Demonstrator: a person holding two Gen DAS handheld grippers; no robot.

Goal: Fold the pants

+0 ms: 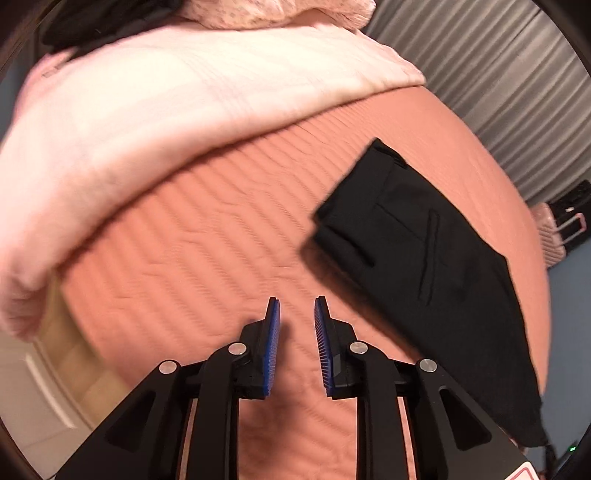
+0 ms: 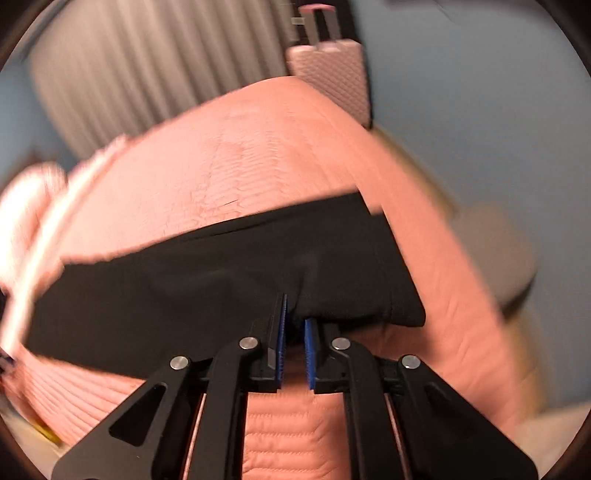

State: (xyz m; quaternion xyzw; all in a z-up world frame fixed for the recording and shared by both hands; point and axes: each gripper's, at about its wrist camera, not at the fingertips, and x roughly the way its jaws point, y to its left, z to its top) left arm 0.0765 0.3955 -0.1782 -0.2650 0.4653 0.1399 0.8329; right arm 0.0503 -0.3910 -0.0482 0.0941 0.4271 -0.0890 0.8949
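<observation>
Black pants (image 1: 417, 254) lie folded lengthwise on the salmon quilted bedspread (image 1: 207, 236), waistband end toward the far side, a back pocket showing. My left gripper (image 1: 296, 308) is open and empty, hovering over bare bedspread to the left of the pants. In the right wrist view the pants (image 2: 207, 280) stretch across as a dark band. My right gripper (image 2: 294, 308) is shut on the near edge of the pants, the cloth pinched between the blue pads (image 2: 282, 332) and bunched there.
A pale pink blanket (image 1: 155, 110) is heaped over the far left of the bed, with dark clothing (image 1: 96, 18) behind it. Grey pleated curtains (image 1: 491, 74) and a pink suitcase (image 2: 332, 74) stand beyond the bed. The bed edge drops off at left (image 1: 70, 339).
</observation>
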